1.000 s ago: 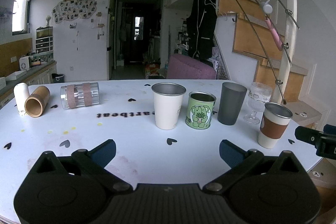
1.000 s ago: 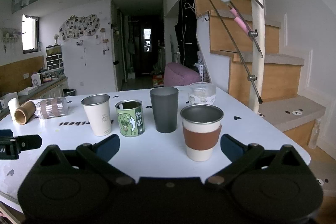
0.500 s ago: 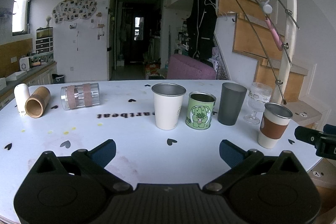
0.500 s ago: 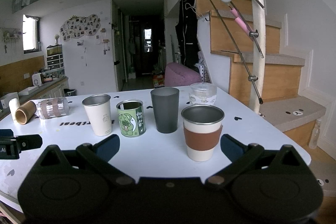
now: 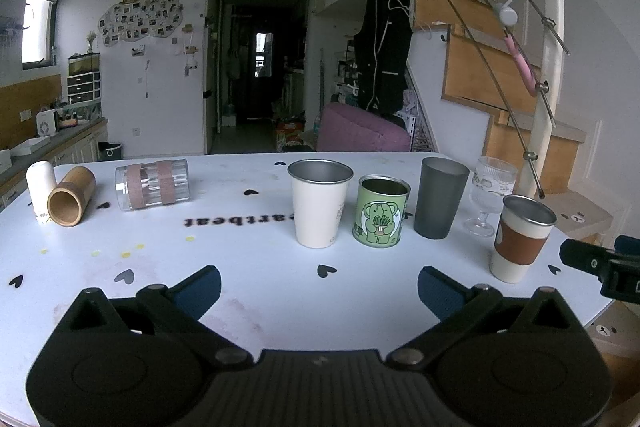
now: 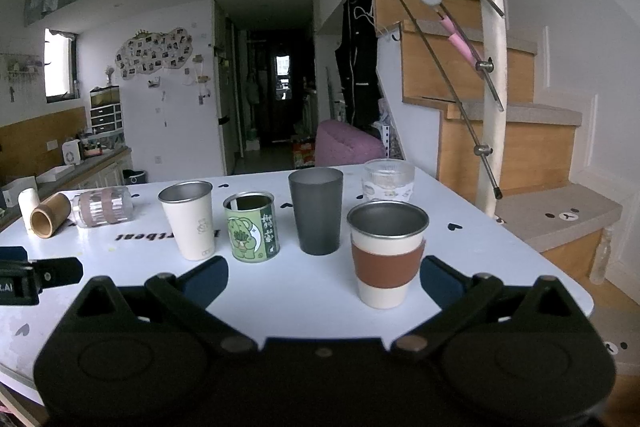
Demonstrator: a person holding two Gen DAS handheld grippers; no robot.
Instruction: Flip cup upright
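From the left wrist view, the left gripper [image 5: 319,285] is being held low over the near part of the white table [image 5: 248,259], its two blue-padded fingers [image 5: 199,289] spread wide with nothing between them. Five vessels are being shown upright in a row: a white metal cup [image 5: 319,203], a green elephant tin [image 5: 381,211], a grey tumbler [image 5: 440,197], a stemmed glass [image 5: 491,195] and a cup with a brown sleeve [image 5: 520,239]. Toward the far left, three cups are being shown on their sides: a clear cup with pink bands [image 5: 153,183], a bamboo cup [image 5: 71,202] with its mouth facing the camera, and a white cup [image 5: 40,187] just beside it. The tip of the right gripper [image 5: 600,263] is being caught at the right edge.

From the right wrist view, the right gripper [image 6: 323,281] is likewise being held wide open and empty, with the brown-sleeved cup [image 6: 386,253] standing just ahead, between its fingers [image 6: 208,277] in the view but untouched. The white metal cup [image 6: 189,219], the tin [image 6: 251,227], the tumbler [image 6: 317,211] and the glass [image 6: 389,179] are being seen upright behind it. The clear banded cup [image 6: 102,207], the bamboo cup [image 6: 49,215] and the white cup [image 6: 28,205] are being seen lying at the table's [image 6: 304,287] far left. Part of the left gripper [image 6: 36,277] is being seen at the left edge.
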